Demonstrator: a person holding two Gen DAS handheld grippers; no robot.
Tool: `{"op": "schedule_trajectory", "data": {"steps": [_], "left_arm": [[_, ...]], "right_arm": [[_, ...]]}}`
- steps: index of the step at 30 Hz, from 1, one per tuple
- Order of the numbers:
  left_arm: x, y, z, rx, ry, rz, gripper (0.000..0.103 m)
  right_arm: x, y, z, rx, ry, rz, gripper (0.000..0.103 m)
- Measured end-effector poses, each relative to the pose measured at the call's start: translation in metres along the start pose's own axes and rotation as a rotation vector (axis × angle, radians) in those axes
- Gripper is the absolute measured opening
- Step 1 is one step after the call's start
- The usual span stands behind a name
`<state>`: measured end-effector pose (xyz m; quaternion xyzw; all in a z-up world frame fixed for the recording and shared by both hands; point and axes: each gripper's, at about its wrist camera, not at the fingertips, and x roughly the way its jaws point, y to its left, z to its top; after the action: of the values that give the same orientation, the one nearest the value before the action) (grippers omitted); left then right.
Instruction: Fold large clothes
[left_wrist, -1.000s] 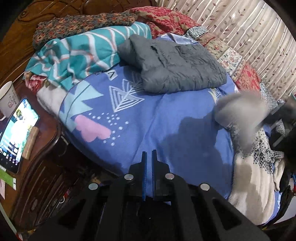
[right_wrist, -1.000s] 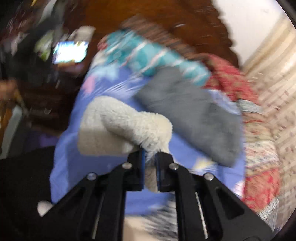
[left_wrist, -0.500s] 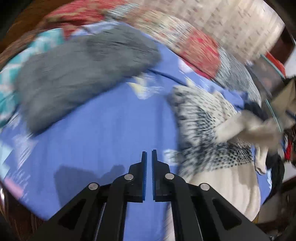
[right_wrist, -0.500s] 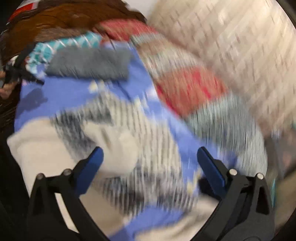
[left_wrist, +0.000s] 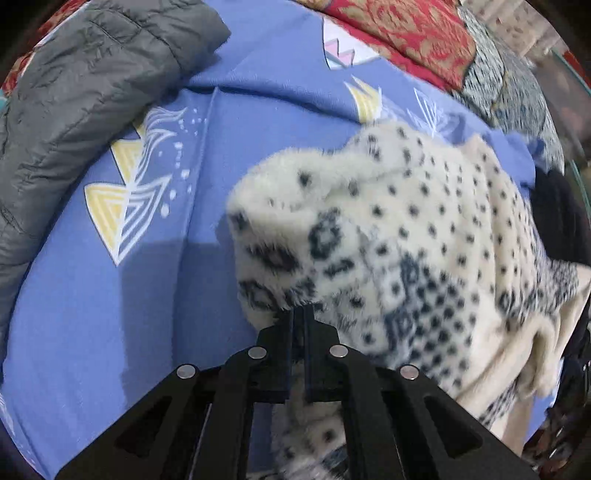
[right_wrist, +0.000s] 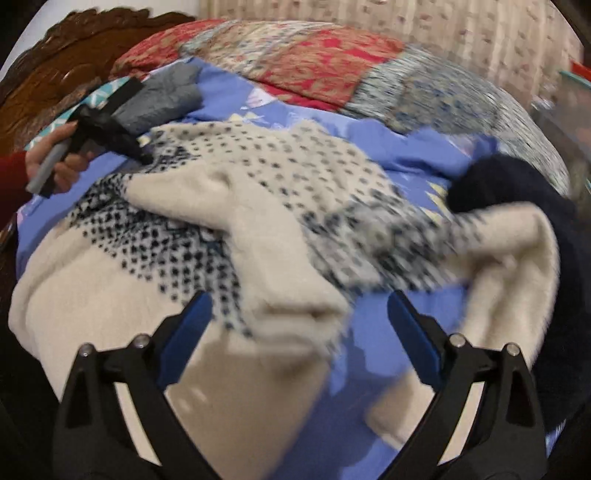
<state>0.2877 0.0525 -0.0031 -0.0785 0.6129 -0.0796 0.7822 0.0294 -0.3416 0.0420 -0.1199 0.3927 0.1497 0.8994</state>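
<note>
The left hand-held gripper (left_wrist: 298, 314) is seen closed, its tips pressed against the fluffy edge of the cream fleece garment (left_wrist: 406, 236); whether fabric is pinched between them cannot be told. The garment is spread on the blue bedsheet (left_wrist: 110, 314), ahead and to the right of that gripper. A folded grey jacket (left_wrist: 74, 92) lies further ahead to the left. The right hand-held gripper (right_wrist: 299, 325) is held wide apart, having just narrowed slightly, with nothing gripped; a cream sleeve (right_wrist: 280, 280) lies beneath it.
</note>
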Motion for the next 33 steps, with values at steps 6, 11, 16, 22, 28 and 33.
{"op": "schedule_trajectory", "data": {"steps": [6, 11, 16, 22, 28, 33], "left_arm": [[-0.022, 0.008, 0.001, -0.026, -0.104, 0.019, 0.022], [-0.042, 0.036, 0.002, -0.113, -0.165, -0.037, 0.022], [-0.052, 0.06, -0.004, -0.216, -0.226, -0.091, 0.022], [-0.041, 0.073, -0.027, -0.231, -0.161, -0.111, 0.022], [-0.054, 0.079, -0.038, -0.22, -0.177, -0.143, 0.025], [-0.027, 0.053, -0.007, -0.143, -0.094, -0.15, 0.044]], "right_arm": [[0.032, 0.015, 0.07, -0.271, 0.037, -0.201, 0.003], [-0.042, 0.004, 0.141, -0.291, -0.272, -0.331, 0.003], [-0.058, 0.03, 0.093, -0.424, -0.292, -0.287, 0.014], [0.045, 0.037, -0.03, -0.348, 0.152, -0.27, 0.067], [0.01, 0.034, -0.014, -0.032, 0.008, -0.147, 0.067], [0.023, 0.029, 0.027, 0.13, -0.069, -0.109, 0.067]]}}
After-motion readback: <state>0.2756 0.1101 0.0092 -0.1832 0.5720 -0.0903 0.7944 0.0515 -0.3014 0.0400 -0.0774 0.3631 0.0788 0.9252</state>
